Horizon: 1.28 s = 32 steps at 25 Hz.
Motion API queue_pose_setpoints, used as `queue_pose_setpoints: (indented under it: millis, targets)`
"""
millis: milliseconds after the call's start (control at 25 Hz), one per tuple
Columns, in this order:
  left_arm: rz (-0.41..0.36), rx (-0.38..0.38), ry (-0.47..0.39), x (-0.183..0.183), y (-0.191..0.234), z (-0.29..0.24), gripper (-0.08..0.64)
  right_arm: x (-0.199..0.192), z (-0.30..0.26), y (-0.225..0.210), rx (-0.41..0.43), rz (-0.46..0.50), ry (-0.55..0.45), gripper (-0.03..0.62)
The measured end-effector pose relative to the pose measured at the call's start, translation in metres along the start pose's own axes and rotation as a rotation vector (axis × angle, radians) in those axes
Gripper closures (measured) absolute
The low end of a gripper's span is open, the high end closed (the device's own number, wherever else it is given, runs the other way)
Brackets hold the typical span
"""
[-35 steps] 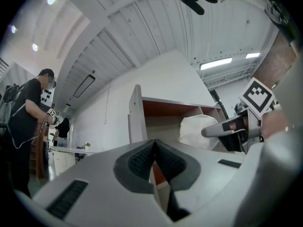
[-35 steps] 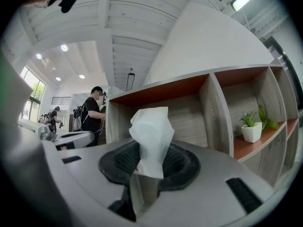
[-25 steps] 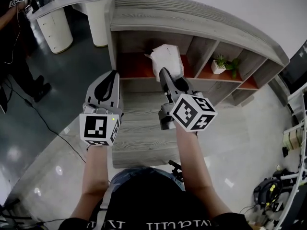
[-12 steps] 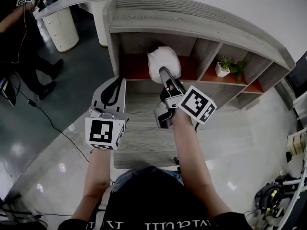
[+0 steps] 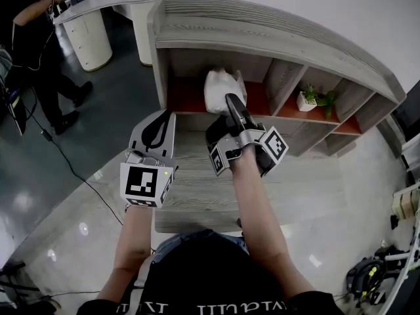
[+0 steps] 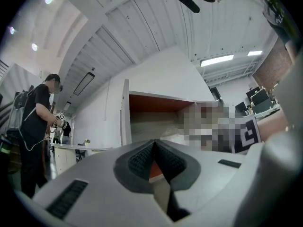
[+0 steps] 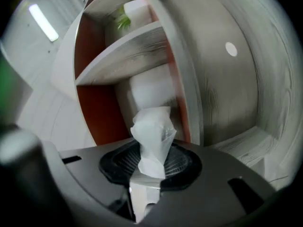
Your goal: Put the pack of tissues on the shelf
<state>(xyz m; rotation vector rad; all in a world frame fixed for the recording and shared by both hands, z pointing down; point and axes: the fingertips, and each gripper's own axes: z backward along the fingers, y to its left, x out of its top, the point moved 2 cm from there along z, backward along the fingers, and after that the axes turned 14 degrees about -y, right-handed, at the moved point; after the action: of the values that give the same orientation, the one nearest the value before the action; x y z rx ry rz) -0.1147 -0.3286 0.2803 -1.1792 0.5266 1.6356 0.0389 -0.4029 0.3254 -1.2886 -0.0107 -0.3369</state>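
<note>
- The pack of tissues (image 5: 222, 90), white in a thin clear wrapper, lies straight ahead of the right gripper (image 5: 231, 101). It is inside the compartment of the shelf (image 5: 216, 41) that has the orange-red floor. Whether it rests on that floor cannot be told.
- The right gripper's jaws pinch a twisted end of the wrapper. In the right gripper view the pack (image 7: 152, 135) rises from between the dark pads of this gripper (image 7: 150, 162).
- The left gripper (image 5: 159, 118) hangs just beside the right one, on its left and a little further back, with its tips short of the shelf. In the left gripper view its jaws (image 6: 154, 148) are pressed together with nothing between them.
- To the right of the right gripper, past a grey divider (image 5: 282, 84), a small potted plant (image 5: 308, 96) stands in the next compartment.
- Well off to the left of the left gripper, a person (image 5: 39, 51) in dark clothes stands near a white counter (image 5: 88, 35).
</note>
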Motion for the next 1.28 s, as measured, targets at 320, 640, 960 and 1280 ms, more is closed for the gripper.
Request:
queue_pose_setpoints:
  millis: [320,640,960,1280]
  targets:
    - [-0.007,-0.017,0.000,0.002,-0.004,-0.001,0.548,0.000,0.003,-0.017,-0.080,0.048,-0.018,0.482]
    - [-0.034,-0.050,0.002,0.002,-0.013,-0.003,0.548,0.003,0.008,-0.019,-0.170,0.172,-0.045,0.482]
    - [-0.030,-0.052,0.005,0.001,-0.012,-0.001,0.548,0.002,0.011,-0.012,-0.219,0.244,-0.047,0.411]
    - [-0.019,-0.065,0.003,-0.001,-0.016,-0.002,0.548,0.004,0.015,-0.012,-0.247,0.289,-0.017,0.277]
